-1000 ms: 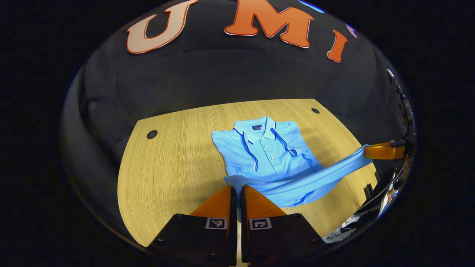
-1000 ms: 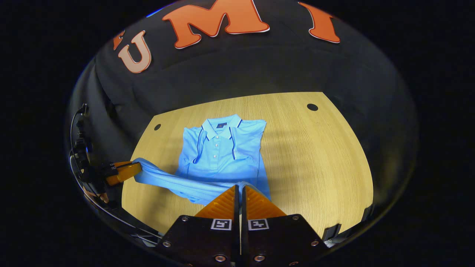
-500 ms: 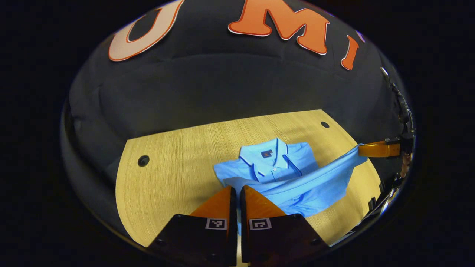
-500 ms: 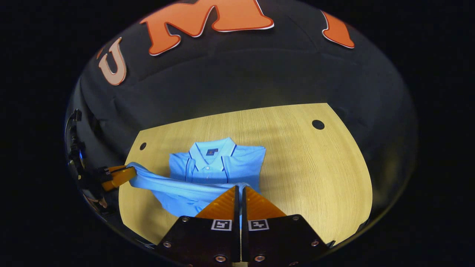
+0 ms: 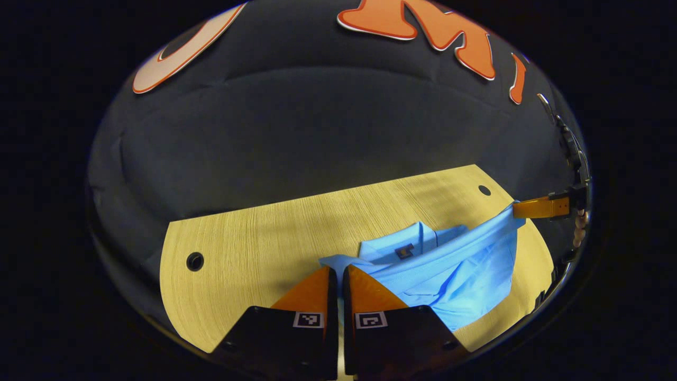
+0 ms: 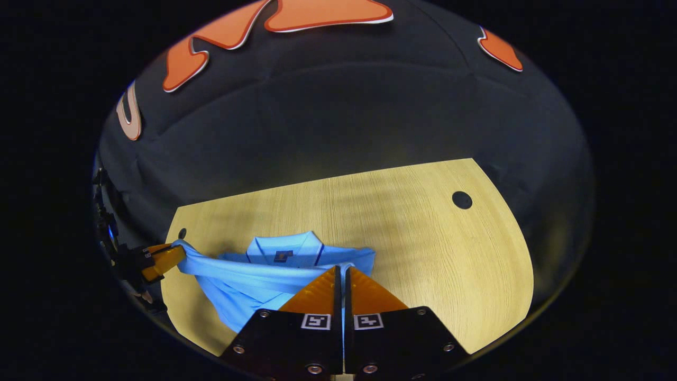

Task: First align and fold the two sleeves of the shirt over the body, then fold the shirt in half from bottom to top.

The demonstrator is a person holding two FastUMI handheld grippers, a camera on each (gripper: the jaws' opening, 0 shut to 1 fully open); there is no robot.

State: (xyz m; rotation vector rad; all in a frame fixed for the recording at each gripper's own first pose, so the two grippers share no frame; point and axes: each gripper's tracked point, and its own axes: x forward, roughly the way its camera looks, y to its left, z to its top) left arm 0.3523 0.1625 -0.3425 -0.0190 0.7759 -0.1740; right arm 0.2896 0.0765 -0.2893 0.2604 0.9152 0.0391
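Now final fold under way: left gripper clenched on one hem corner of blue shirt, right gripper clenched on other corner; hem stretched taut between them, lifted above table

Shirt lies near table edge, toward 7 o'clock in right gripper view, 4 o'clock in left gripper view; collar peeks beyond hem

Sleeves apparently folded already, now hidden under raised cloth

Left to do: lay hem at collar, release

Sharp fisheye views, edges bent; table brightly lit, surroundings dim.
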